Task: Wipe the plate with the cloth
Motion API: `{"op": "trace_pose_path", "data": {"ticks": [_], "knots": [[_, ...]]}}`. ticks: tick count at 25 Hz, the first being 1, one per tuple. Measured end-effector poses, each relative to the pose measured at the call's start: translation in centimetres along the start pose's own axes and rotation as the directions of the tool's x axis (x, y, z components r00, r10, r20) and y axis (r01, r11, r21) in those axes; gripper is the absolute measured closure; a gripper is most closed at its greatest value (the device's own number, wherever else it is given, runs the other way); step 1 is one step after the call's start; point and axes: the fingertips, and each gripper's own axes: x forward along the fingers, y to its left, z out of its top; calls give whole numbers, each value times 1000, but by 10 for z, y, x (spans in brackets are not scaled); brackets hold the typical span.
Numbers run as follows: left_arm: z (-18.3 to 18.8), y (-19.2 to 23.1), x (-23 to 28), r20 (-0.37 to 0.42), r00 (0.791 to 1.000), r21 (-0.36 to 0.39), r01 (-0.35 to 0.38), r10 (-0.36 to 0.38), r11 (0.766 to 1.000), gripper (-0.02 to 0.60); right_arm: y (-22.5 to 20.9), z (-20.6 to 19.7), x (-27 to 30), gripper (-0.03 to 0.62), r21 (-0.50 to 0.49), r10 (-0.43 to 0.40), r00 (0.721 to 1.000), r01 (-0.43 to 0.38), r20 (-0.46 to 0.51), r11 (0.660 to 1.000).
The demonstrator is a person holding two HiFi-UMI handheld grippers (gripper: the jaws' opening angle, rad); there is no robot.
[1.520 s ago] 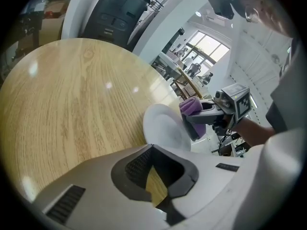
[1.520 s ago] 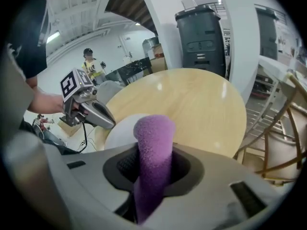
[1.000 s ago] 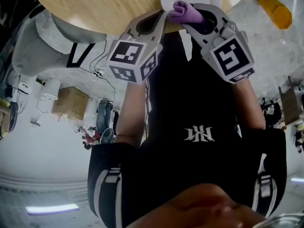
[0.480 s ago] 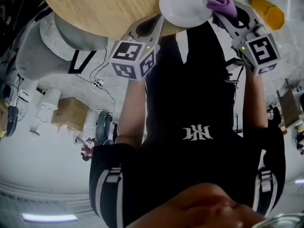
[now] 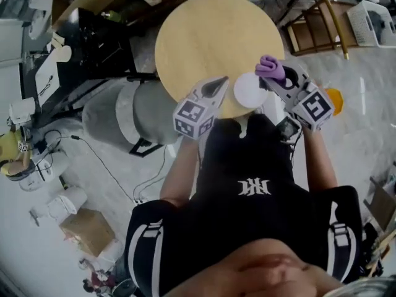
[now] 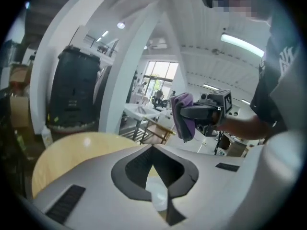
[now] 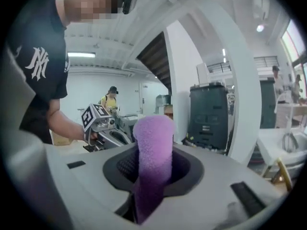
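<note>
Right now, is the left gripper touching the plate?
Touching. In its own view, the left gripper has its jaws shut on the white plate at the rim.

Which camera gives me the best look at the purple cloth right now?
Right gripper view: the purple cloth stands large, clamped in the right tongs. Head view shows only a small bunch; left gripper view shows it distant, draped.

Purple cloth [image 5: 270, 68], white plate [image 5: 250, 90]
</note>
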Motion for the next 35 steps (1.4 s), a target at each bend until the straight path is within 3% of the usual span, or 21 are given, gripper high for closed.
{"op": "trace_pose_path", "data": {"ticks": [4, 9, 13, 18, 25, 29, 33, 35], "knots": [[75, 2, -23, 128, 990, 198, 29, -55, 980, 575, -17, 78, -22, 490, -122, -77, 986, 96, 150, 988], [110, -15, -55, 186, 981, 269, 3, -55, 963, 575, -15, 129, -74, 493, 2, -90, 931, 96, 354, 995], [116, -40, -72, 217, 976, 259, -43, -15, 965, 575, -5, 137, -105, 503, -28, -75, 917, 93, 391, 995], [81, -94, -71, 222, 975, 219, -57, 7, 974, 575, 19, 111, -160, 505, 3, -21, 897, 22, 441, 1000], [57, -163, -63, 219, 976, 160, -45, 9, 986, 574, 50, 66, -216, 505, 26, -24, 931, 15, 365, 1000], [46, -185, -72, 206, 978, 126, -57, 30, 990, 574, 67, 60, -227, 505, 56, 28, 918, -54, 395, 997], [41, -206, -75, 205, 979, 120, -29, 4, 992, 574, 73, 49, -234, 505, 27, 18, 934, -29, 357, 999], [33, -214, -78, 208, 978, 131, -26, -2, 991, 574, 84, 46, -237, 505, 28, 31, 929, -45, 369, 999]]}}
